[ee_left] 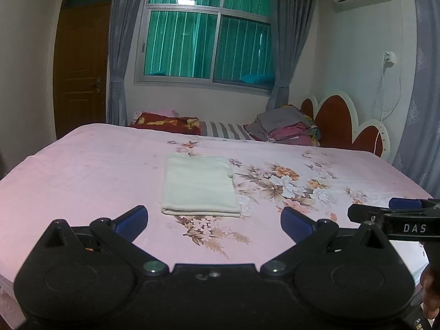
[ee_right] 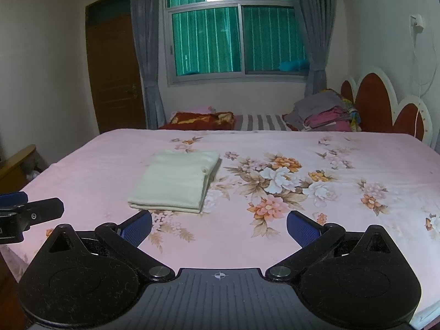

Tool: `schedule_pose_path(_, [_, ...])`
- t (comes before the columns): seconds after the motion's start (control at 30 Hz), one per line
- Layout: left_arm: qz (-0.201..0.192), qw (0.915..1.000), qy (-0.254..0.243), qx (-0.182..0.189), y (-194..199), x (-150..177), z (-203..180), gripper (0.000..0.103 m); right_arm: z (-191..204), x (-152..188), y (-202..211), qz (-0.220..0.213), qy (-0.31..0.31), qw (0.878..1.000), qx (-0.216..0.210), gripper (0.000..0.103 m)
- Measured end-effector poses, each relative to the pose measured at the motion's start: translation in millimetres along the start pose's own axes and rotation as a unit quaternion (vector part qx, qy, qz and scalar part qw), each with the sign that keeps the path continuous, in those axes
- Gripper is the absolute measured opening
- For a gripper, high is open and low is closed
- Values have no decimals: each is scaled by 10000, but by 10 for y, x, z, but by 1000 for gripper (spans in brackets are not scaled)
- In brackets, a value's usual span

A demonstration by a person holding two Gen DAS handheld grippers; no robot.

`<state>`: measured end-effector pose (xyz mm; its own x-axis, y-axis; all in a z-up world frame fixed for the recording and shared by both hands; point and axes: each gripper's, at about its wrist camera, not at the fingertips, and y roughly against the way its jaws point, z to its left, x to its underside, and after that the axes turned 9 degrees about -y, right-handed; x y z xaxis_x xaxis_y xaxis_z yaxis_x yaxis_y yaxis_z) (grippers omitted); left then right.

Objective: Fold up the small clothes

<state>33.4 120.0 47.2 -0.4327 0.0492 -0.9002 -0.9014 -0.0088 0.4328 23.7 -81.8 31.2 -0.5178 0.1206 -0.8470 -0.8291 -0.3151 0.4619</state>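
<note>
A cream-white cloth (ee_left: 199, 185) lies folded into a flat rectangle on the pink flowered bedsheet (ee_left: 96, 170). It also shows in the right wrist view (ee_right: 176, 183), left of centre. My left gripper (ee_left: 214, 220) is open and empty, held just short of the cloth's near edge. My right gripper (ee_right: 219, 225) is open and empty, to the right of the cloth and nearer than it. The right gripper's finger (ee_left: 390, 216) shows at the right edge of the left wrist view. The left gripper's finger (ee_right: 30, 214) shows at the left edge of the right wrist view.
A pile of folded clothes (ee_left: 286, 128) and a dark red pillow (ee_left: 167, 122) lie at the bed's far side, under the window. A red and white headboard (ee_left: 346, 122) stands at the right. A wooden door (ee_left: 79, 71) is at the far left.
</note>
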Motion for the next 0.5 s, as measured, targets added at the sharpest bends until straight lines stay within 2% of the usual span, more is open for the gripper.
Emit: schedule_pose_path(0.5, [28, 10000, -5, 3, -18, -14, 8, 102, -12, -20, -15, 12, 46, 10000, -13, 103])
